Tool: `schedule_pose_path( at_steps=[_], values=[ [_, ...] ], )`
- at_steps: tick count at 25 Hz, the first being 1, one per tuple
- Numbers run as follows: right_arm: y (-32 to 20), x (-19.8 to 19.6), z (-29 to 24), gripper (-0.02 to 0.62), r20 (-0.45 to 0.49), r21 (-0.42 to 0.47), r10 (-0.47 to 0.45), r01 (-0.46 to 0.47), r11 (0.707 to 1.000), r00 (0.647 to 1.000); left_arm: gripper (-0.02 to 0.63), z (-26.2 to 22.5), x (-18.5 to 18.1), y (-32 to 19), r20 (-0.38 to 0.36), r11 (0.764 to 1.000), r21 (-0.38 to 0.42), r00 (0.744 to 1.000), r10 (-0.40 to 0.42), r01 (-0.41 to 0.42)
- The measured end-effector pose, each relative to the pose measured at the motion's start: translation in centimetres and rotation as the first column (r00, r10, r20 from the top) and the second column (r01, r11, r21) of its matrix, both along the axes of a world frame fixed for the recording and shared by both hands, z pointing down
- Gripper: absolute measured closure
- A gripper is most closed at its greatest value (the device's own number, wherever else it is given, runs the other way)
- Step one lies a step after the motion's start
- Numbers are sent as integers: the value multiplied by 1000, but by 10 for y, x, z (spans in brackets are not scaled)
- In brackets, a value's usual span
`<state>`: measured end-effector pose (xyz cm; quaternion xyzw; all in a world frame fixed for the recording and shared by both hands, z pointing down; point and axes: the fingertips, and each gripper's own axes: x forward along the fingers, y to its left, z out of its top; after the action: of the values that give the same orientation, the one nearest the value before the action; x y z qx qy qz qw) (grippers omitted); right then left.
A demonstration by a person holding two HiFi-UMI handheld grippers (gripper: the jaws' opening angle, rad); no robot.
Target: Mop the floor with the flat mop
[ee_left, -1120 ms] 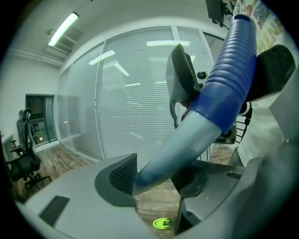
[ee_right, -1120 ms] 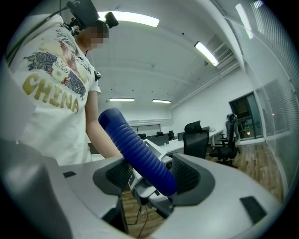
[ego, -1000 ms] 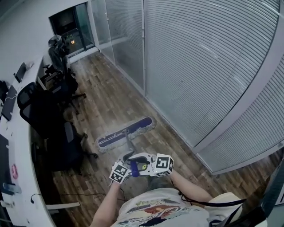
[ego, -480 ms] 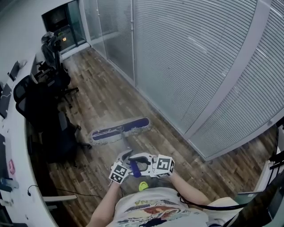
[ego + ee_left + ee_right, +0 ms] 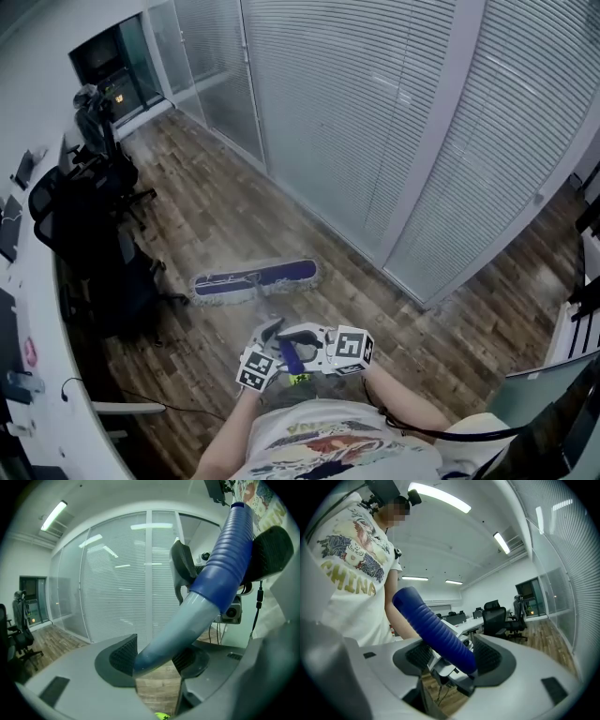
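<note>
The flat mop's head (image 5: pixel 255 278), blue with a grey fringe, lies flat on the wooden floor ahead of me. Its grey pole rises back to a blue ribbed grip (image 5: pixel 289 354) in front of my chest. My left gripper (image 5: pixel 270 339) is shut on the mop handle where the grey pole (image 5: pixel 187 616) meets the grip, with the pole pressed between its pads. In the left gripper view that gripper (image 5: pixel 157 660) points slightly down at the floor. My right gripper (image 5: pixel 302 349) comes in from the right and is shut on the blue grip (image 5: pixel 436 630). In its own view the right gripper (image 5: pixel 447 658) shows both pads against the ribs.
A glass wall with blinds (image 5: pixel 375 141) runs along the right of the corridor. Black office chairs (image 5: pixel 84 234) and a white desk (image 5: pixel 28 309) line the left. A cable (image 5: pixel 141 408) lies on the floor at lower left. Something yellow-green (image 5: pixel 298 378) shows under my grippers.
The person has moved along the glass wall with both grippers and the mop, so the wall's pillar has slid left in view. The mop head has swung from slanted to nearly level.
</note>
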<state>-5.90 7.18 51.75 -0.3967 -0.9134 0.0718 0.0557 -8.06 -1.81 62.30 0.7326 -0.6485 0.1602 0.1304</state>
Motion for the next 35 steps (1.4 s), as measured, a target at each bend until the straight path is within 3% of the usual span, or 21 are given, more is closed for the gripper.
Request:
schedule_pose_path(
  at_steps=[8,15,21,29,35],
  values=[
    [76,141,13,350,-5,7,36,-36,999,999,420,11,143,75,12,999,-2,999,39,-39],
    [164,200,1,350,-13,18,45,-45,999,999,419,-2,206,160,-19,998,21,998,58,-58],
    [244,205,-1,350,-34,23,103,-102,994,994,419,-4,219,240,-24,991,13,991,130,-130],
    [366,168,-5,350,-21,47,146,-145,988,989,414,-11,191,357,-59,981,49,980,191,-188],
    [412,149,3,347,-33,43,153,-151,988,988,416,-2,177,401,-49,973,62,973,227,-224]
  ],
)
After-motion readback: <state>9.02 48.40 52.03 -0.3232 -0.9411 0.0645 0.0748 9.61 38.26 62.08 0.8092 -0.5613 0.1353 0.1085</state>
